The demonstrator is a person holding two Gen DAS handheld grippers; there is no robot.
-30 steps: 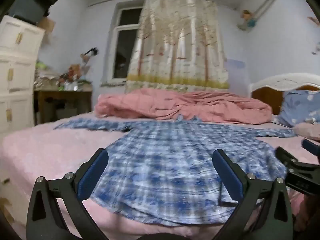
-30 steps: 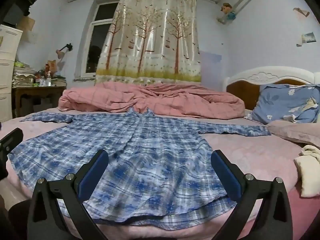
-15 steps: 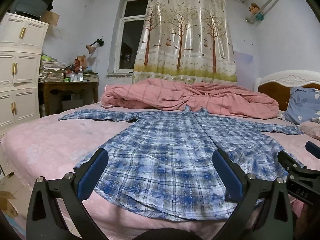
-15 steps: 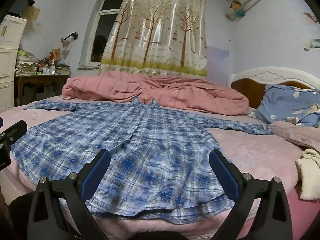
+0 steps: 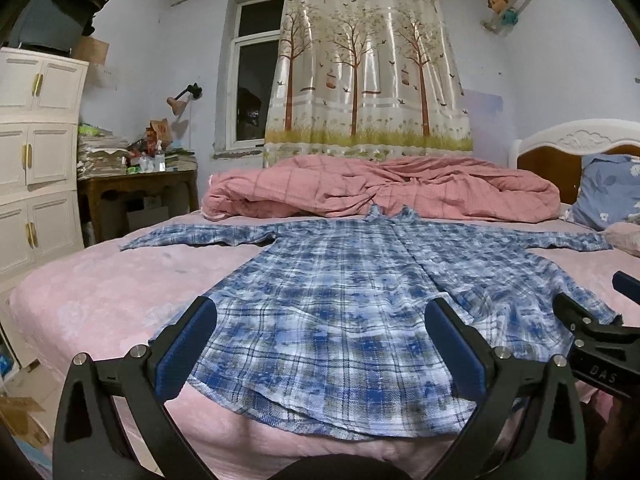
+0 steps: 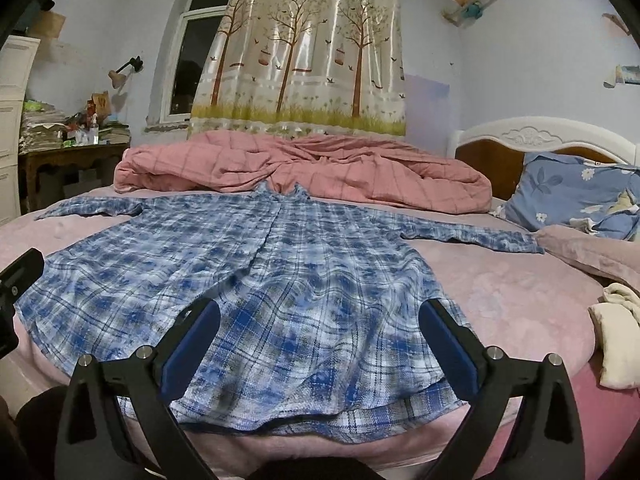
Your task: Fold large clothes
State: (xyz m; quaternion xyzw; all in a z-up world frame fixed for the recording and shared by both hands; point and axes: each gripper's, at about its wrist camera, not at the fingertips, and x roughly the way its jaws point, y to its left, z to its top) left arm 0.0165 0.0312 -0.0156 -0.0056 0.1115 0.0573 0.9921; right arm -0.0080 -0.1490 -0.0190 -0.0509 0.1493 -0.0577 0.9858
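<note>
Lying flat and spread out on the pink bed [image 5: 100, 292], the blue plaid shirt [image 5: 344, 304] has its collar toward twelve o'clock and its hem nearest the cameras at six, with both sleeves stretched out sideways toward nine and three. The hem drapes just over the near edge of the mattress.

In the left wrist view the left gripper [image 5: 320, 344] hovers above the hem with its jaws wide apart — the blue pads frame the lower half of the shirt and hold nothing. At three o'clock in that same view the right gripper [image 5: 596, 340] shows as a black frame over the shirt's right edge.

In the right wrist view the right gripper [image 6: 318, 340] also hangs over the hem, jaws wide and empty, the shirt [image 6: 256, 280] filling the gap between the pads. Part of the left gripper [image 6: 16, 292] juts in at nine o'clock, near the shirt's left edge.

Beyond the collar, at twelve o'clock, a rumpled pink quilt [image 5: 380, 188] lies across the bed, below a tree-print curtain [image 5: 368, 64]. A blue floral pillow [image 6: 572, 196] leans against the headboard at two o'clock, and a cream cloth [image 6: 616, 340] lies on the bed at three — well apart from the shirt. A cluttered wooden surface [image 5: 136, 180] stands at ten o'clock beside white cabinets [image 5: 36, 152].
</note>
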